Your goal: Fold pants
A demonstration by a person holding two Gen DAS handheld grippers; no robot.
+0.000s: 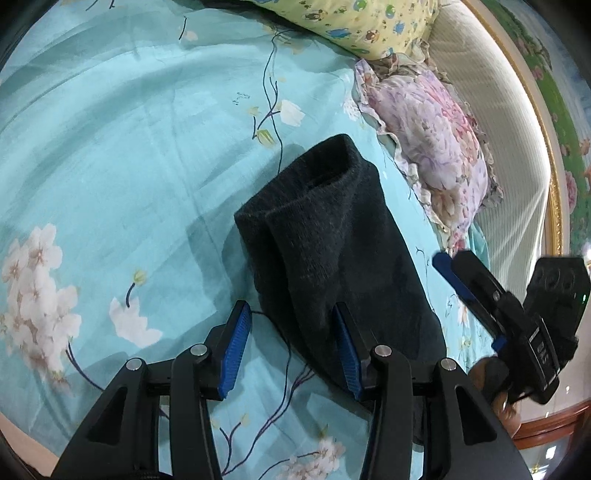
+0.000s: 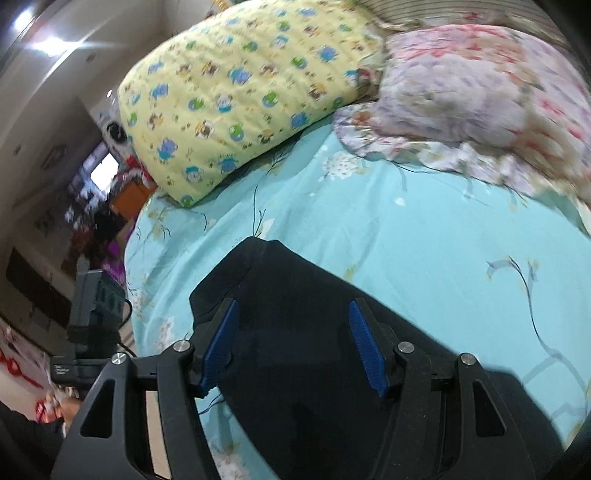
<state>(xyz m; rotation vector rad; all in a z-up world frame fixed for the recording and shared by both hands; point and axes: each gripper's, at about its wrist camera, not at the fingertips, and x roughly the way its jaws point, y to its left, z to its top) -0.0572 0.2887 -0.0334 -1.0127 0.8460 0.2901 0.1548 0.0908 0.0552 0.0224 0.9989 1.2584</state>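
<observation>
Left wrist view: pants [image 1: 332, 258] lie on bedsheet [image 1: 129, 166], legs stacked, cuffs toward pillows. Left gripper [image 1: 293, 321] spread wide at fabric's edge, prob. lining up a pinch. Right wrist view: right gripper [image 2: 291, 314] also spread, over pants, holding nothing.

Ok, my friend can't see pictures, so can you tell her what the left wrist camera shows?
Dark pants lie folded lengthwise on a turquoise flowery bedsheet, leg openings pointing away. The left claw is open just above them, empty, and the right claw reaches in from the right. A pink floral pillow and a yellow one sit beyond.
</observation>
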